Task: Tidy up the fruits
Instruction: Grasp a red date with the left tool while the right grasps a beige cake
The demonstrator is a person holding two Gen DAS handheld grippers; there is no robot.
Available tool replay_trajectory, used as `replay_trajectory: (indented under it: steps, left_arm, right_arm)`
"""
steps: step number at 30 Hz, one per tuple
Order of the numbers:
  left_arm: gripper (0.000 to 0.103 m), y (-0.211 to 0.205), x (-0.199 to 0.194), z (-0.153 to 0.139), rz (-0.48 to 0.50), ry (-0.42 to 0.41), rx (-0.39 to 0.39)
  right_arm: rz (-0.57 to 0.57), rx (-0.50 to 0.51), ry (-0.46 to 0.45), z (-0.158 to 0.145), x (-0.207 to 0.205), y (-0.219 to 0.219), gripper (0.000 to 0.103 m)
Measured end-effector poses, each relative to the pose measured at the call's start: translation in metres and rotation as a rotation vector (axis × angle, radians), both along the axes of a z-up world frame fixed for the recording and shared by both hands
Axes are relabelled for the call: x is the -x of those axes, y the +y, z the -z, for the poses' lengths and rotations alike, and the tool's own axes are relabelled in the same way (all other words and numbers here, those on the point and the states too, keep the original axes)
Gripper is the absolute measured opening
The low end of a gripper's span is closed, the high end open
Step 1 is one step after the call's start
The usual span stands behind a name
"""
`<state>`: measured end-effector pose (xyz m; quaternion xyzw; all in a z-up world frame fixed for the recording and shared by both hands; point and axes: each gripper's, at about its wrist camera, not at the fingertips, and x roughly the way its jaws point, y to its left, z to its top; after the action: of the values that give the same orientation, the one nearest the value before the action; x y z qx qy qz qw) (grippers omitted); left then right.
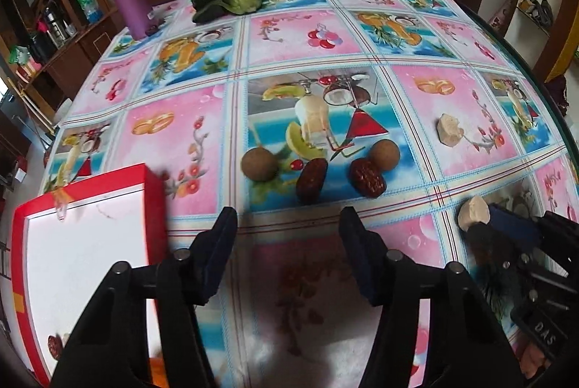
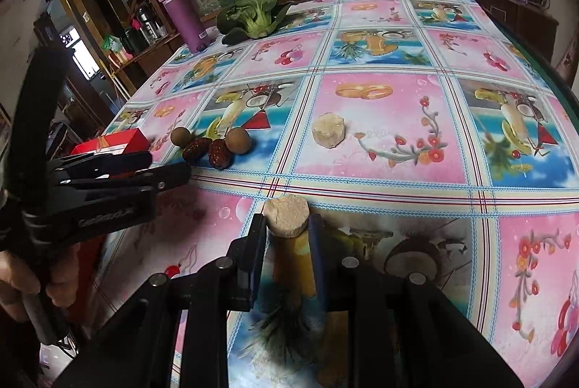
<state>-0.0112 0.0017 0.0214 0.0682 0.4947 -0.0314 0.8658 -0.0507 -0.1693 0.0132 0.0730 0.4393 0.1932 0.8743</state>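
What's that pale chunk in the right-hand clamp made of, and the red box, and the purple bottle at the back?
The pale chunk looks dry and crumbly, matte beige with a rough face; possibly a pressed cake or cut root, I can't tell which. The red box looks like glossy printed cardboard with a white inside. The purple bottle seems smooth plastic or coated metal, satin finish.

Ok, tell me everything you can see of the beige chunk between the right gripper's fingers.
The pale beige, crumbly-looking round chunk is a short cylinder with a rough, matte surface and uneven edges. It sits clamped near the fingertips of the right hand-held gripper, one finger on each side, its flat face turned up toward the camera. It is low over the fruit-print tablecloth; whether it touches the cloth is unclear. A similar chunk lies farther off.
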Motion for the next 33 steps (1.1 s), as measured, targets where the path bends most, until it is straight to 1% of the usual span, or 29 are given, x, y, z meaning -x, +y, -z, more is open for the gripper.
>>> replay_trajectory:
  steps: [1,3,8,10,11,20,22,26,27,33]
  left_arm:
    - [0.055,-0.001,-0.002,0.001,0.002,0.003,0.001]
    - [0.053,-0.003,-0.007,0.003,0.010,0.007,0.011]
    - [0.052,-0.003,-0.016,0.005,0.009,0.010,0.032]
    - [0.044,-0.003,-0.017,0.005,0.013,0.014,0.049]
    - [0.043,-0.003,-0.016,0.005,0.018,0.016,0.057]
    - [0.035,-0.008,-0.014,0.005,0.029,0.005,0.050]
    - [0.025,-0.008,-0.013,0.004,0.027,0.004,0.054]
    - [0.022,-0.011,-0.010,0.004,0.029,-0.003,0.045]
    - [0.018,-0.010,-0.009,0.004,0.027,-0.003,0.049]
    - [0.017,-0.008,-0.002,0.000,0.013,-0.029,0.045]
  right_arm:
    - [-0.001,-0.001,-0.001,0.000,0.000,0.000,0.022]
    - [-0.002,-0.004,-0.001,0.000,-0.001,-0.001,0.022]
    - [-0.004,-0.004,-0.004,0.001,-0.001,-0.001,0.022]
    - [-0.005,-0.003,-0.006,0.001,-0.001,0.000,0.022]
    - [-0.005,-0.002,-0.007,0.001,-0.001,0.000,0.022]
    - [-0.006,0.002,-0.009,0.001,-0.002,0.001,0.022]
    - [-0.006,0.001,-0.010,0.001,-0.002,0.001,0.023]
    - [-0.006,0.001,-0.010,0.001,-0.002,0.001,0.022]
    - [-0.006,0.001,-0.010,0.001,-0.002,0.001,0.022]
    - [-0.007,0.004,-0.013,0.000,-0.003,0.001,0.023]
